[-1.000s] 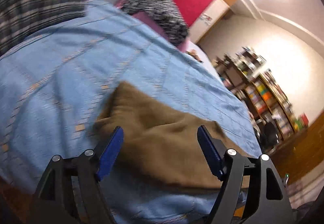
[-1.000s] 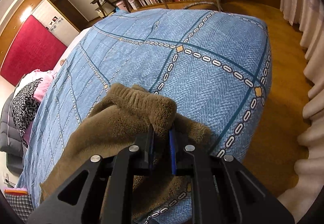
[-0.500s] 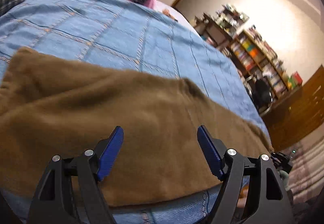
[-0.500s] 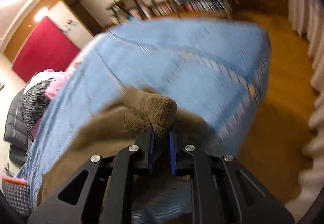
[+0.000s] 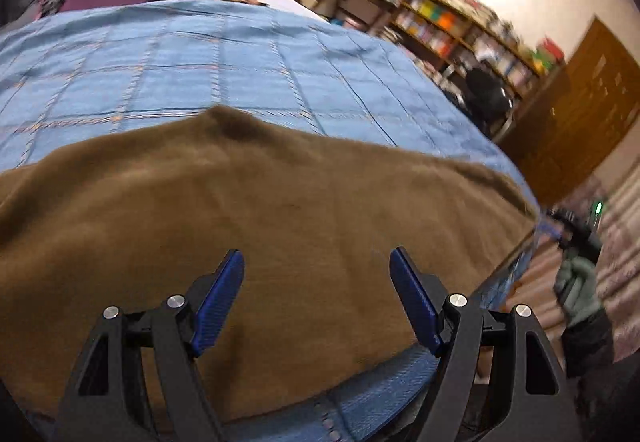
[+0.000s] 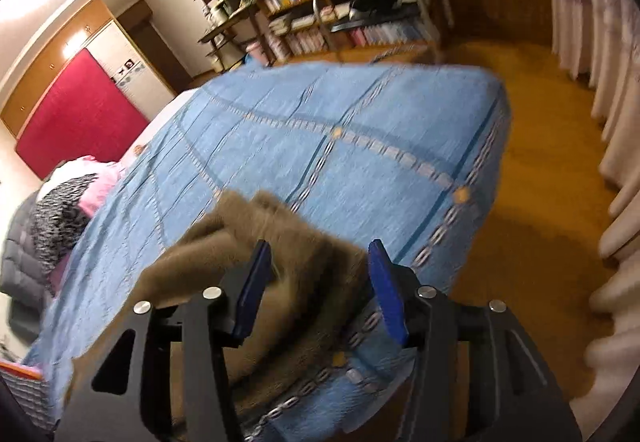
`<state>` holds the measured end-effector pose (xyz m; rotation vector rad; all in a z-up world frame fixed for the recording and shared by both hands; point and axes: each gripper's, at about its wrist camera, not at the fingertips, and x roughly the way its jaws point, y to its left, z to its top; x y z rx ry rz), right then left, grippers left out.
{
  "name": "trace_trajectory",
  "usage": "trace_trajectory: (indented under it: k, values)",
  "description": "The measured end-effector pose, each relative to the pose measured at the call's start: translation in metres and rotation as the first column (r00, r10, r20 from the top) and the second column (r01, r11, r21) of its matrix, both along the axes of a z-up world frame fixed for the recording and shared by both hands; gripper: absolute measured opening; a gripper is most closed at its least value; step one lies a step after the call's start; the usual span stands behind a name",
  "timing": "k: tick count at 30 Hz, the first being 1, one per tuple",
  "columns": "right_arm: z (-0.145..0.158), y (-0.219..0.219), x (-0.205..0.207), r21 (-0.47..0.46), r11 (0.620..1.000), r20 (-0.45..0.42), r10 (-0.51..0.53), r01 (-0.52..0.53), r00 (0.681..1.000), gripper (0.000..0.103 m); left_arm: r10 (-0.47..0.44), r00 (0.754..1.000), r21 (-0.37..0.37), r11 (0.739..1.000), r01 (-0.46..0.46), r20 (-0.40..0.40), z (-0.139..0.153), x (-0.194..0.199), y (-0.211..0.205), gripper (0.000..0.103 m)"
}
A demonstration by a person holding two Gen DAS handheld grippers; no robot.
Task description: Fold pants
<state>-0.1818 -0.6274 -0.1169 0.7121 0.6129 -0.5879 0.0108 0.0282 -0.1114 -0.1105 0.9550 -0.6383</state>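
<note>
Blue patterned bedspread covers the bed, with brown fleece pants spread flat near its front edge. In the left wrist view the pants' long axis is seen running left to right, directly ahead of and under the left tool, jaws wide, nothing held. The bunched end lies just ahead of the right tool, also spread wide and empty. Either tool is judged within reach; the right is nearer the end.
</note>
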Motion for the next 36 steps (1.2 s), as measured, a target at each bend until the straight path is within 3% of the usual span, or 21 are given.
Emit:
trace_trajectory:
  k: [6,12,14,18,21,24,28,31,36]
  values:
    - [0.007,-0.001,0.027,-0.057,0.996,0.005,0.066,-0.066,0.998,0.052,-0.148,0.989,0.076,0.986,0.147,0.012,-0.012,-0.014,-0.05,0.075]
    - [0.001,0.012,0.084,-0.09,0.981,-0.052,0.167,-0.171,0.985,0.053,-0.187,0.982,0.105,0.976,0.19,-0.041,-0.032,-0.024,-0.065,0.075]
    - [-0.004,0.021,0.104,-0.13,0.969,-0.109,0.198,-0.212,0.974,0.052,-0.196,0.979,0.169,0.965,0.202,-0.052,-0.041,-0.03,-0.072,0.075]
    - [-0.021,0.019,0.129,-0.17,0.962,-0.229,0.172,-0.213,0.958,0.052,-0.22,0.975,0.277,0.936,0.218,-0.025,-0.053,-0.044,-0.082,0.074]
    - [-0.037,0.005,0.136,-0.149,0.97,-0.251,0.148,-0.19,0.957,0.053,-0.222,0.975,0.278,0.935,0.22,-0.027,-0.057,-0.048,-0.079,0.074]
    - [-0.049,-0.003,0.144,-0.156,0.973,-0.267,0.126,-0.172,0.955,0.061,-0.251,0.968,0.295,0.923,0.246,-0.021,-0.06,-0.056,-0.076,0.074]
    - [-0.053,-0.005,0.142,-0.144,0.977,-0.26,0.118,-0.159,0.958,0.063,-0.268,0.963,0.312,0.915,0.256,-0.004,-0.06,-0.063,-0.076,0.074]
    - [-0.043,-0.004,0.126,-0.124,0.978,-0.203,0.141,-0.169,0.969,0.063,-0.23,0.973,0.244,0.942,0.23,-0.026,-0.057,-0.058,-0.069,0.074]
    - [-0.014,-0.006,0.074,-0.117,0.984,-0.073,0.129,-0.137,0.989,0.063,-0.232,0.971,0.184,0.954,0.238,-0.052,-0.044,-0.052,-0.067,0.074]
